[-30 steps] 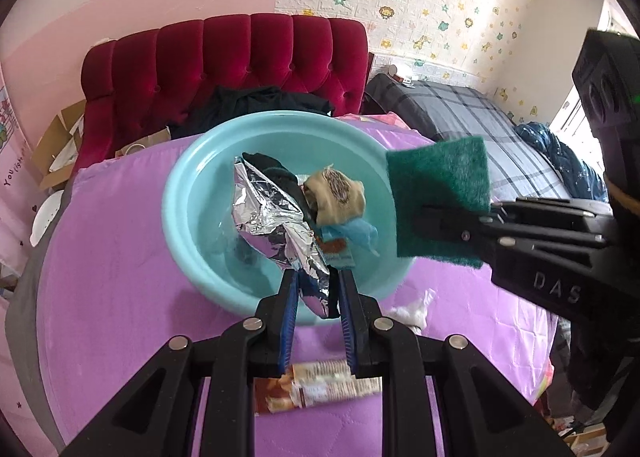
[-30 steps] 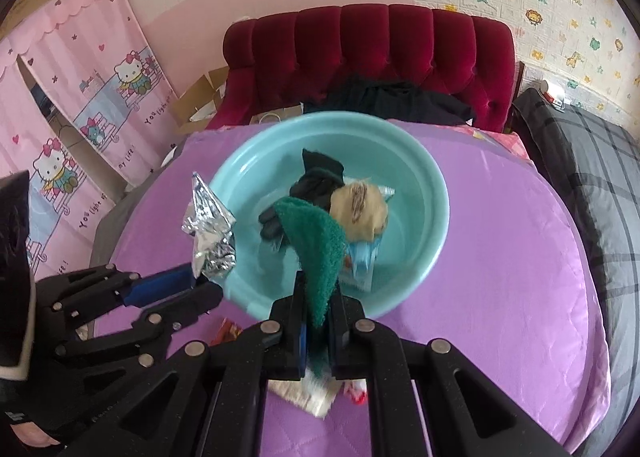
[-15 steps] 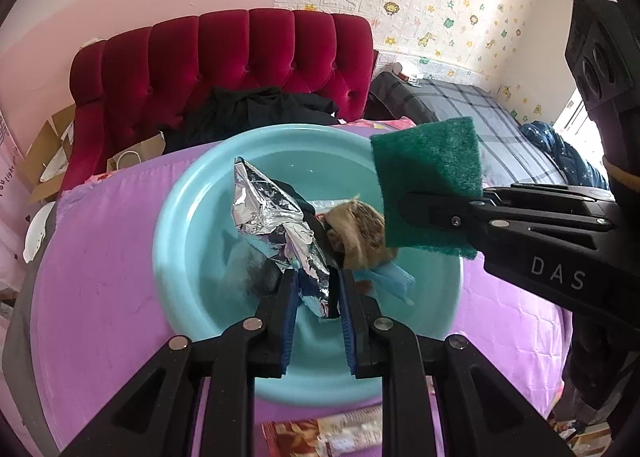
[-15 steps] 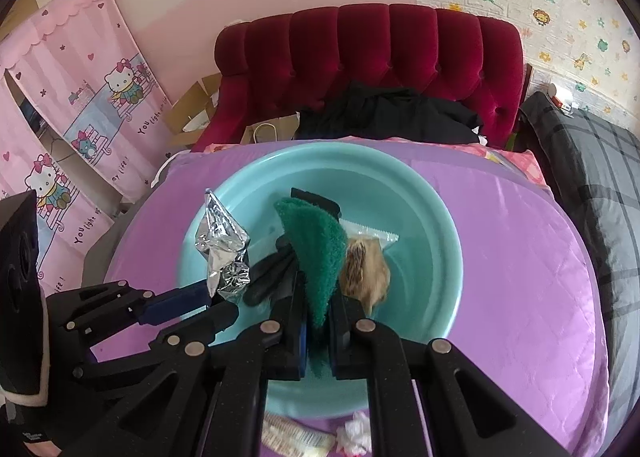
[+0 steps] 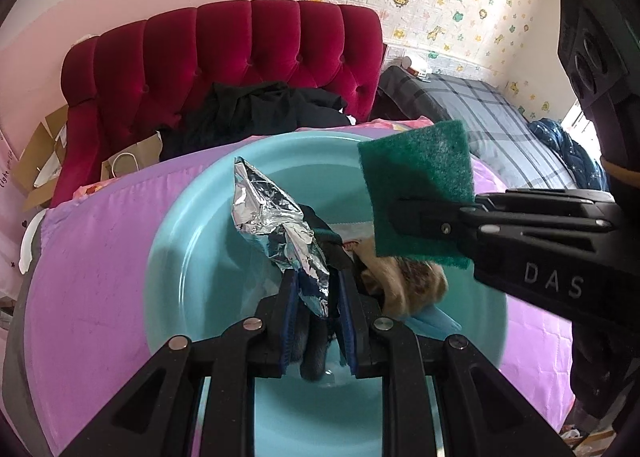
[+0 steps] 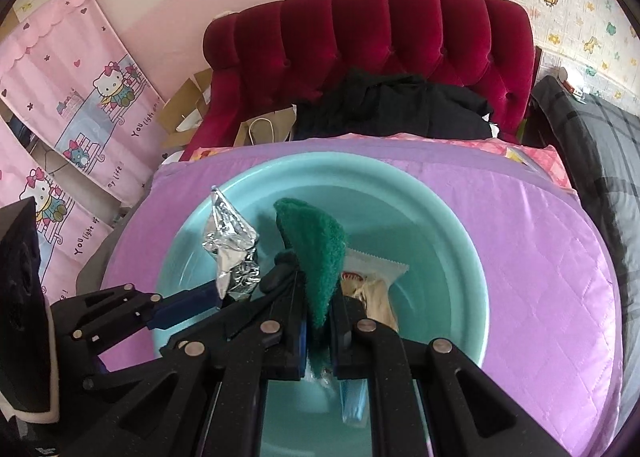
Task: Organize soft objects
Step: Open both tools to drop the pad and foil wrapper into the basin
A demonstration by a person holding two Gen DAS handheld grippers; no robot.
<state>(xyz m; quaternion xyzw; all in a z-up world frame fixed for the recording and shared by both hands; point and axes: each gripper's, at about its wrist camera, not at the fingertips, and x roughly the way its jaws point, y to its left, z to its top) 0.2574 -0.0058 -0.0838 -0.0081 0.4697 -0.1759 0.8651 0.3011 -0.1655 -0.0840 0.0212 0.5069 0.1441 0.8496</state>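
Gripping by one lower corner, the left gripper (image 5: 316, 293) is clamped on a crumpled silver foil bag (image 5: 276, 229), so the rest of the bag stands up and leans toward the upper left of the left wrist view, over the middle of the turquoise basin (image 5: 176, 269). At the right of that frame the right gripper (image 6: 318, 321) is closed on a green scouring pad (image 6: 316, 253), pinched along its lower edge so the flat face rises free above the pile. Both items hang over the basin rather than the purple cover (image 6: 532, 257), which suggests that each is meant to be dropped among the soft things already gathered there: a dark glove (image 5: 326, 247), a tan fuzzy bundle (image 5: 404, 285), a clear wrapper (image 6: 376, 269) and a light blue piece (image 5: 430, 323). Much of that pile is screened by the fingers and by the two held items, so how the pieces overlap is unclear. Whether the tan bundle is a sock or a toy cannot be told. Print on the wrapper is too small to read. Low in both frames the near rim of the basin is hidden behind the gripper bodies.
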